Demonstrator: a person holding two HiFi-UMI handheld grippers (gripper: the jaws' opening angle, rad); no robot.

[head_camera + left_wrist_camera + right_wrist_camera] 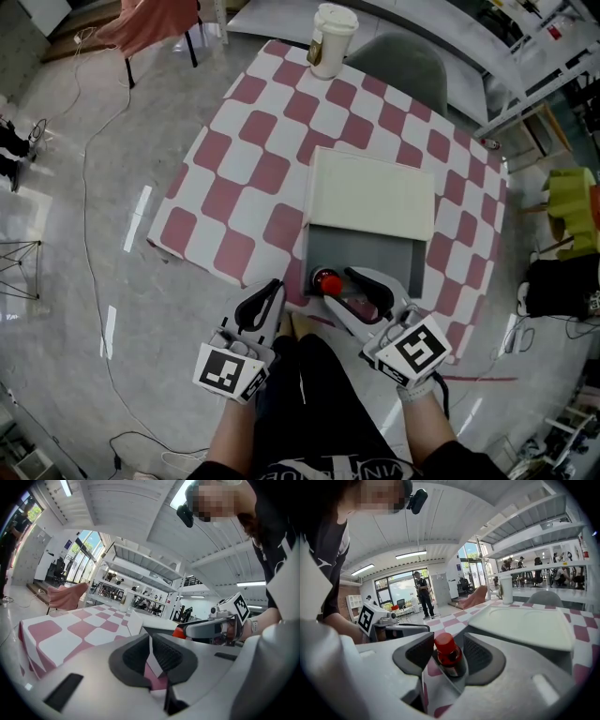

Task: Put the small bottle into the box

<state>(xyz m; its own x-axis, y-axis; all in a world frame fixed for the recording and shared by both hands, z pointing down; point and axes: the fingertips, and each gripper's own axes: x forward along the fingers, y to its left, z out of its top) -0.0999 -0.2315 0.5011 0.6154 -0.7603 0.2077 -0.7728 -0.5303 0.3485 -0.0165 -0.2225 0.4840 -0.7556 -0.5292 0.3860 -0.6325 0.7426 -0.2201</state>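
A small clear bottle with a red cap [327,282] lies at the near left corner of the open grey box [370,251]. My right gripper [349,292] reaches over the box's near edge with the bottle between its jaws. In the right gripper view the bottle [448,654] stands in the gap, cap beside the left pad, with a slit of space at the right pad, so the right gripper [449,652] is open. The box's cream lid [371,196] lies folded back behind it. My left gripper [269,294] hovers at the table's front edge, left of the box, shut and empty.
The box rests on a pink-and-white checked tablecloth [246,183]. At the table's far edge stands a white paper cup with a lid [330,39], and behind it a grey chair [401,62]. Cables run over the floor at left. My legs are below the grippers.
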